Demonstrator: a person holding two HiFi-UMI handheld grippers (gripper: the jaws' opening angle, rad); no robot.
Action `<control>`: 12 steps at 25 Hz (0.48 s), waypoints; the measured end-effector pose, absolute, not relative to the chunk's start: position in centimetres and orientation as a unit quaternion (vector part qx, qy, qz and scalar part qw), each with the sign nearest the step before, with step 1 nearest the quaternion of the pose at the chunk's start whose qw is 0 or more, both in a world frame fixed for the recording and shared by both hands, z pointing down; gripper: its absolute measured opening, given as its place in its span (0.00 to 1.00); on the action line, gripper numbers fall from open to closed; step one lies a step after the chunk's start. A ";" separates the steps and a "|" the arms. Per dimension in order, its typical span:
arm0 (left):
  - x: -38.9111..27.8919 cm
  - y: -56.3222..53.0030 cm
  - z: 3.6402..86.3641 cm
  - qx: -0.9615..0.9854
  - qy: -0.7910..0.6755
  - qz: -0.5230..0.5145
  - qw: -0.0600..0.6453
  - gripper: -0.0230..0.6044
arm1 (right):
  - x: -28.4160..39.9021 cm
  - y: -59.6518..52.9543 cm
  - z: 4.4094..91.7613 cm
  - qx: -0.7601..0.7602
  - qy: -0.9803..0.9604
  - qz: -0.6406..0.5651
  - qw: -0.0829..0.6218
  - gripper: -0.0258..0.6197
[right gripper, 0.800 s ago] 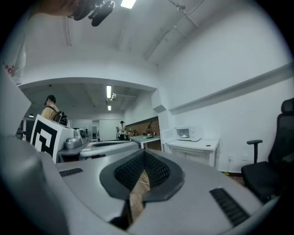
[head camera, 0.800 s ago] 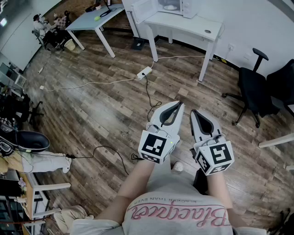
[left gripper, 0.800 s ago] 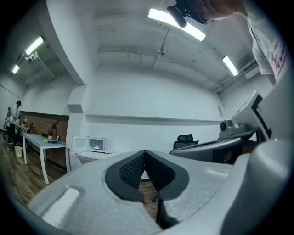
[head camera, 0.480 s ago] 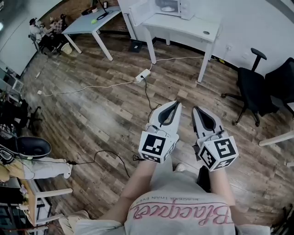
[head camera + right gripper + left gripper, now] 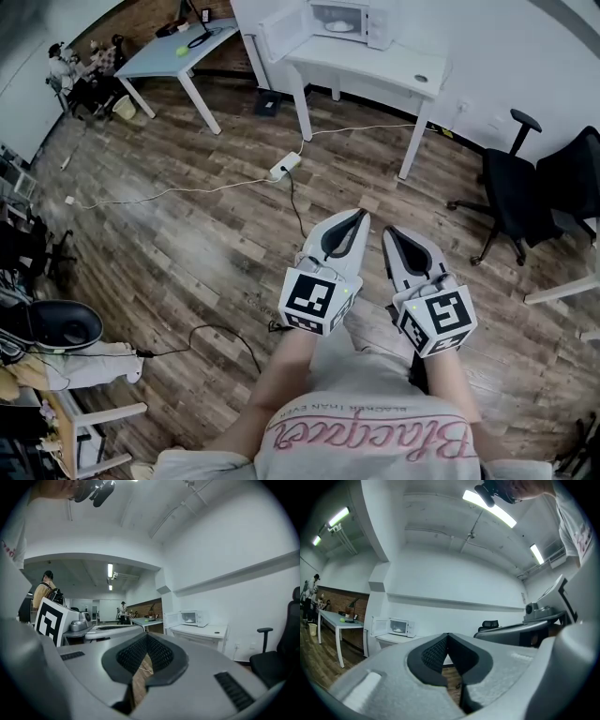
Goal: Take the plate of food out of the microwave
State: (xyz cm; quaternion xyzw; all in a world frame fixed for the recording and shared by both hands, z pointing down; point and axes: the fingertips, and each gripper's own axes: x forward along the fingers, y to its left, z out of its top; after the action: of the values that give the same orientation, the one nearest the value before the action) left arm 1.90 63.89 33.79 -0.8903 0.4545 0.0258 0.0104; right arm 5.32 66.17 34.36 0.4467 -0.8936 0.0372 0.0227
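Jaws shut and empty on left gripper (image 5: pixel 360 215) and right gripper (image 5: pixel 391 231), so they should probably reach the open white microwave (image 5: pixel 348 18) before spreading them.

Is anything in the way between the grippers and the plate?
No. The microwave door is open, the plate shows inside. Only floor with a power strip and cable lies between it and the left gripper and right gripper, both shut.

Left claw (image 5: pixel 349 219), right claw (image 5: pixel 392 232) side by side above wood floor (image 5: pixel 187 244); microwave (image 5: pixel 342 19), door open, on white table (image 5: pixel 380 70).
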 end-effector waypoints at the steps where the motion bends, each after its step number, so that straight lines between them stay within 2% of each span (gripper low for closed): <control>1: 1.6 63.3 33.7 -0.891 0.453 0.026 0.011 0.05 | 5.0 65.6 34.3 0.448 -0.893 0.036 0.023 0.06; 12: -0.2 55.9 33.4 -0.903 0.429 0.029 0.014 0.05 | 2.6 58.4 34.0 0.464 -0.885 0.033 0.019 0.06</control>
State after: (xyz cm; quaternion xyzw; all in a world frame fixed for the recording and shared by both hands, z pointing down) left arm -0.22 55.89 33.41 -0.9027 0.4292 0.0288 0.0142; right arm 2.60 58.38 34.04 0.4642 -0.8849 0.0328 0.0191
